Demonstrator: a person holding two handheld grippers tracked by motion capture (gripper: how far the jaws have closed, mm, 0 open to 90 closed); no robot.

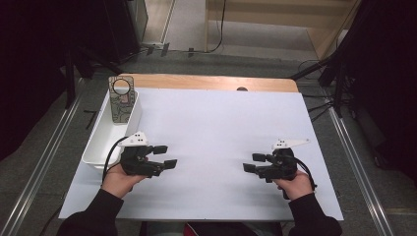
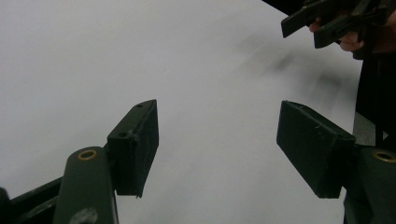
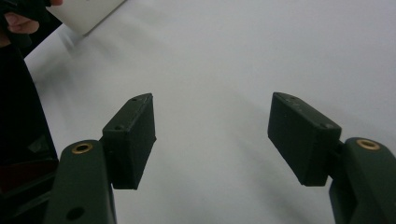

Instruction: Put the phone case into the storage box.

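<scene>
The left gripper (image 1: 164, 156) sits at about 8 o'clock on the white tabletop (image 1: 211, 128), held in the person's left hand (image 1: 118, 179); its fingers (image 2: 135, 142) stand wide apart with nothing but bare white surface between them; they point toward 3 o'clock, at the other gripper; just beside it, toward 10 o'clock, lies a long white tray (image 1: 101, 147) along the tabletop's left edge; a flat patterned card with a round hole (image 1: 121, 101) leans upright in the tray's far end, at about 11 o'clock; the right gripper (image 1: 252, 162) is at about 4 o'clock, held in the right hand (image 1: 297, 184), well apart from the left one and pointing back toward 9 o'clock; its fingers (image 3: 130, 137) are also spread wide and hold nothing; in the right gripper view a corner of the tray (image 3: 86, 14) shows at the top left, and in the left gripper view the right gripper (image 2: 322, 23) shows at the top right
</scene>
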